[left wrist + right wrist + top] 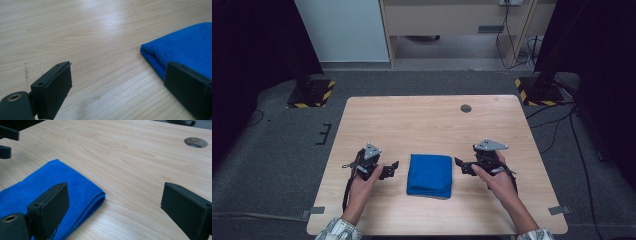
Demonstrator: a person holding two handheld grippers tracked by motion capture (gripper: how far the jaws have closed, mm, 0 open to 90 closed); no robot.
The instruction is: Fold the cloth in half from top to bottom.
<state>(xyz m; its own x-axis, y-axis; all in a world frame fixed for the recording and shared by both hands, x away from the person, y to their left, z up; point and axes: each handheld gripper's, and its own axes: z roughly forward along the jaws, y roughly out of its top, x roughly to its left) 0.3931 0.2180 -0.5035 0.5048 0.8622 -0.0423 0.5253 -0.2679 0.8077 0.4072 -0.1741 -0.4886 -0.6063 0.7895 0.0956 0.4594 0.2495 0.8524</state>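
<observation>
Blue cloth (430, 175) folded into a thick rectangle, flat on the bench (422, 120), near the front edge, roughly centred left to right. Long side runs 12 to 6 in the high view.

Left gripper (391, 169) sits at the cloth's 9 o'clock, just beside it, not touching. Fingers (53, 90) point toward 3, at the cloth. They stand wide apart with nothing between them; bare wood shows through the gap in the left gripper view. In that view the cloth (180, 47) lies at 2 o'clock, its folded edge close by the far finger, contact not clear.

Right gripper (461, 166) sits at the cloth's 3 o'clock, just beside it, pointing toward 9. Fingers (50, 207) also wide apart, empty. In the right gripper view the cloth (45, 185) lies at 8 o'clock, its rounded fold corner reaching into the gap between the fingers, no pad pressing on it.

Both grippers low over the bench, each held in a hand (362, 187) coming in from 6 o'clock; plaid cuffs at the bottom edge. Grey plate (490, 145) on top of the right one; a similar one on the left.

Round cable hole (466, 108) in the bench at about 1 o'clock from the cloth, well apart. Tape tabs (559, 210) on the bench's front corners. Two hazard-striped stand bases (312, 94) on the carpet beyond the back corners.
</observation>
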